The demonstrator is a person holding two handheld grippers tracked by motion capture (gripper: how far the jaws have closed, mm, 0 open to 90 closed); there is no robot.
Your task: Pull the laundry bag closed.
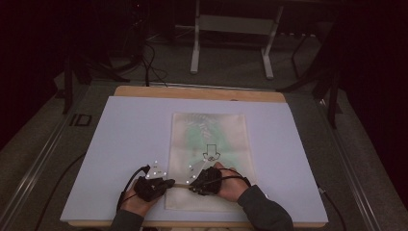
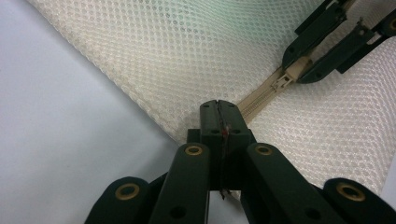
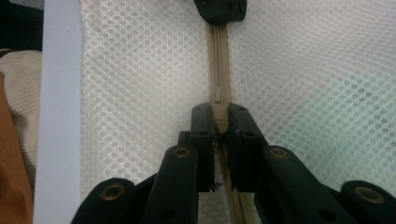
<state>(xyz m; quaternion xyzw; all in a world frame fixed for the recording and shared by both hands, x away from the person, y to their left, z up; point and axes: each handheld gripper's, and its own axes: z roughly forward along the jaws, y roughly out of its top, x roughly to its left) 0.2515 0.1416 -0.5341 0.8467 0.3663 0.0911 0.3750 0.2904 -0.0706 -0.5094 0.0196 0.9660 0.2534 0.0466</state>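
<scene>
Left gripper (image 2: 219, 109) clamps the white mesh zip bag's (image 2: 187, 51) beige zipper (image 3: 218, 60) end; at its 2 o'clock, right gripper (image 3: 220, 122) grips the zipper slider (image 3: 218, 105).

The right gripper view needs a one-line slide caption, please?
Right tool shut on the zipper pull of a white mesh bag.

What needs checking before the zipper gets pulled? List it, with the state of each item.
1. Left gripper shut on the end of the zipper at the edge of the mesh bag: ok.
2. Right gripper shut on the zipper pull: ok.
3. Zipper track between the two grippers lies straight: ok.
4. Bag lies flat on the white board: ok.
5. Which way the zipper opens: cannot tell.
6. Contents of the bag clear of the track: cannot tell.
</scene>
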